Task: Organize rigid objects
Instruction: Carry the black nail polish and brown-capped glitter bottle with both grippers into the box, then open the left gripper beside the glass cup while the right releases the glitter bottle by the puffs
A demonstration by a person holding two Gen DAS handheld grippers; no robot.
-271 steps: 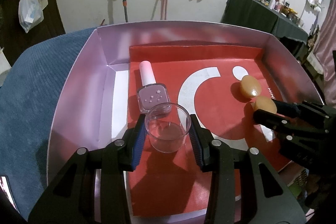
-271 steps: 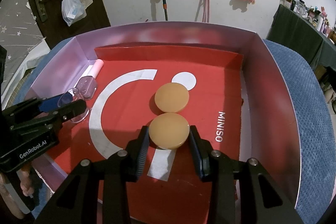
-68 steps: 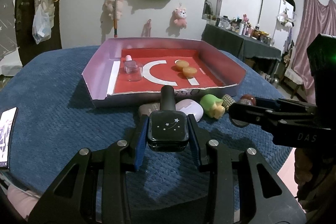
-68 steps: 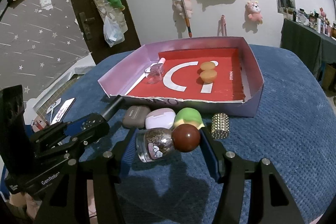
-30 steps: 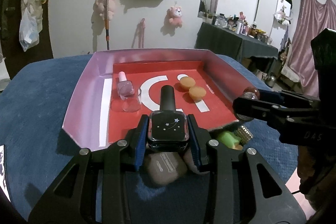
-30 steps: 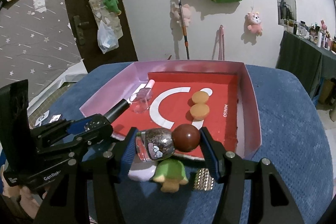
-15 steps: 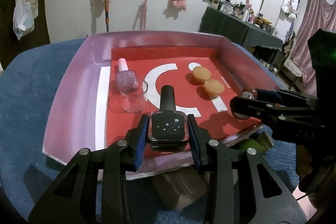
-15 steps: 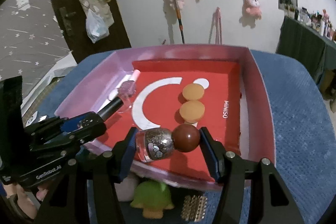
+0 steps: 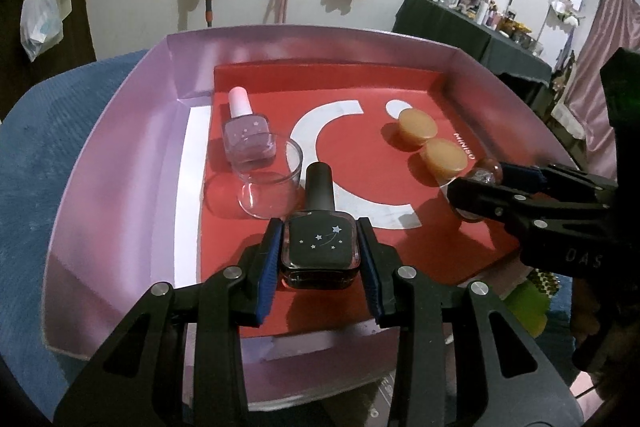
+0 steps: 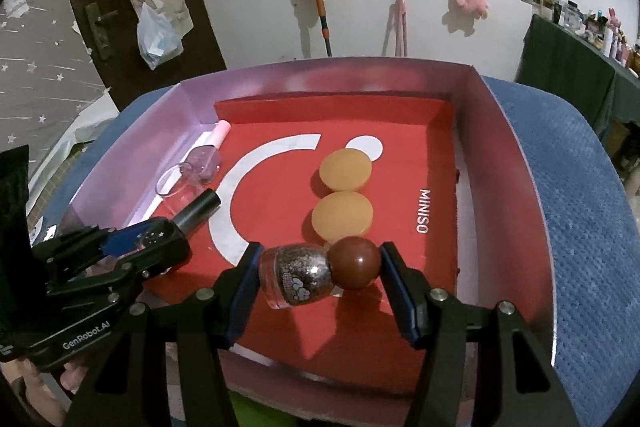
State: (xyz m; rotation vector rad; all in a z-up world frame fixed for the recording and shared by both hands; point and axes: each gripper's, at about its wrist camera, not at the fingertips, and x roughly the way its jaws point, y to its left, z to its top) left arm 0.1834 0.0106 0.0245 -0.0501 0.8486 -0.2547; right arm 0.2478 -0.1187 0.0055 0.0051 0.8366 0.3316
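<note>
Over the near edge of the purple-walled tray (image 9: 120, 155), the left gripper (image 9: 320, 255) pinches a dark polish bottle (image 9: 320, 247) and the right gripper (image 10: 320, 275) a glittery brown-capped bottle (image 10: 316, 275). Next, I judge: lower and release on bare red floor, clear of the glass cup (image 9: 270, 183), lilac bottle (image 9: 248, 135) and two tan discs (image 10: 344, 191).

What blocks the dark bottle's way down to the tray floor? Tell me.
Nothing visible blocks it. The left gripper holds the dark bottle over bare red tray floor. The glass cup stands just ahead of the bottle's cap, with the pink bottle behind it, so a straight drop looks clear.
</note>
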